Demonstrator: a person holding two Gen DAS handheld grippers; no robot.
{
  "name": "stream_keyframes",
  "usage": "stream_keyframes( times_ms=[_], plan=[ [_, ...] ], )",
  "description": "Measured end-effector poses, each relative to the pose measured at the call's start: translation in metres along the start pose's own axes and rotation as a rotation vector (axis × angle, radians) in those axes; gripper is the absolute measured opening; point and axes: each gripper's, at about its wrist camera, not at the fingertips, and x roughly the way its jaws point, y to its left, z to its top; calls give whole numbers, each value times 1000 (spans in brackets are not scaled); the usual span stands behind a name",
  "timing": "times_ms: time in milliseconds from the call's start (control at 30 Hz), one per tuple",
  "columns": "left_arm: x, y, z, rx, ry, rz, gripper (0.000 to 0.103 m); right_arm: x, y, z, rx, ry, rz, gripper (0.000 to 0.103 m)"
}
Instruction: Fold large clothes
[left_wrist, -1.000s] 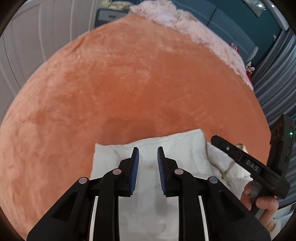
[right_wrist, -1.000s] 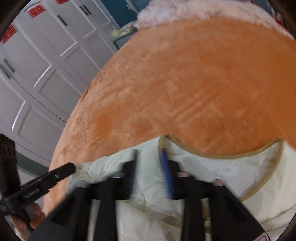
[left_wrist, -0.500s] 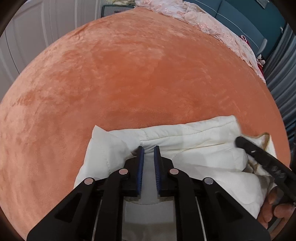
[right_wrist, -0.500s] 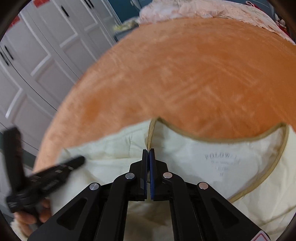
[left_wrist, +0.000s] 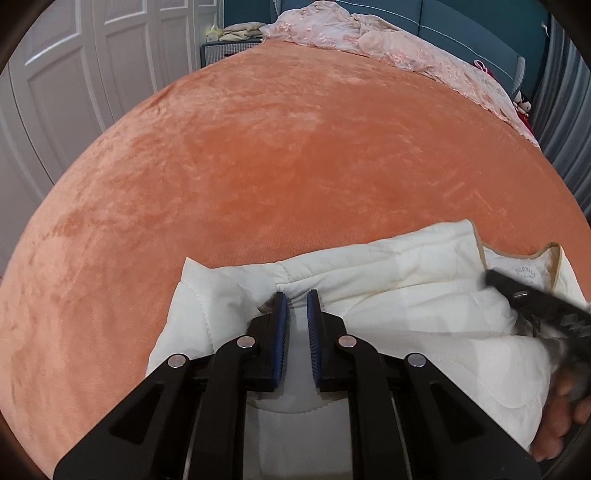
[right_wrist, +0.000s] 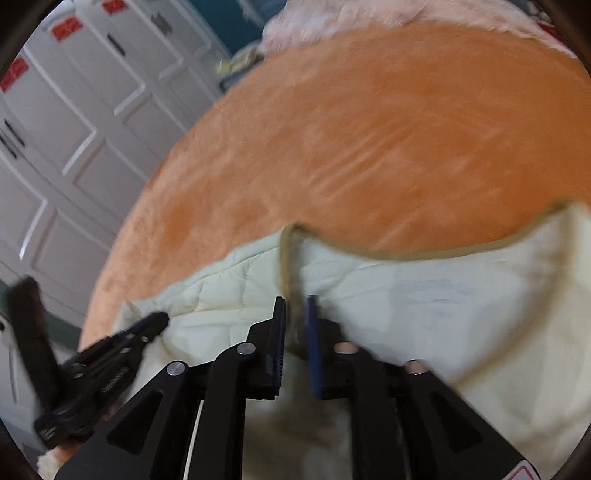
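One garment, two grippers, one bed

One cream quilted garment lies at the near edge of one orange bedspread. Two black grippers: the left gripper and the right gripper. One pink lacy blanket lies far right. One hand shows near right

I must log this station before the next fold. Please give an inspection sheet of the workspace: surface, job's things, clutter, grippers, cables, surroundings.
Surface: orange plush bedspread, bare beyond the garment.
Job's things: cream quilted jacket at the near edge, tan-trimmed neckline facing away.
Clutter: pink lace fabric heaped at the far end.
Grippers: left gripper shut on a jacket fold; right gripper astride the tan trim, jaws just opened a little, picture blurred.
Cables: nothing seen.
Surroundings: white panelled doors, teal wall, grey curtain.
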Motion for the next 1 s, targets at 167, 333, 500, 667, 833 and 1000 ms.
stream_keyframes(
  times_ms=[167, 333, 500, 667, 833, 1000],
  plan=[
    [-41, -18, 17, -6, -42, -85, 36, -100, -64, -6, 68, -141, -63, 33],
    [-57, -86, 42, 18, -11, -326, 45, -170, -168, -9, 211, -173, -262, 42],
    [-23, -194, 49, 112, 138, -478, 54, -170, -227, -15, 346, -110, -232, 48],
    [21, -255, 39, 140, 267, -474, 54, -143, -238, -25, 393, -54, -137, 48],
    [38, -277, 29, 197, 273, -389, 12, -155, -225, -29, 323, -113, -106, 11],
    [34, -276, 17, 221, 184, -351, 5, -170, -215, -31, 260, -171, -184, 6]
  ],
)
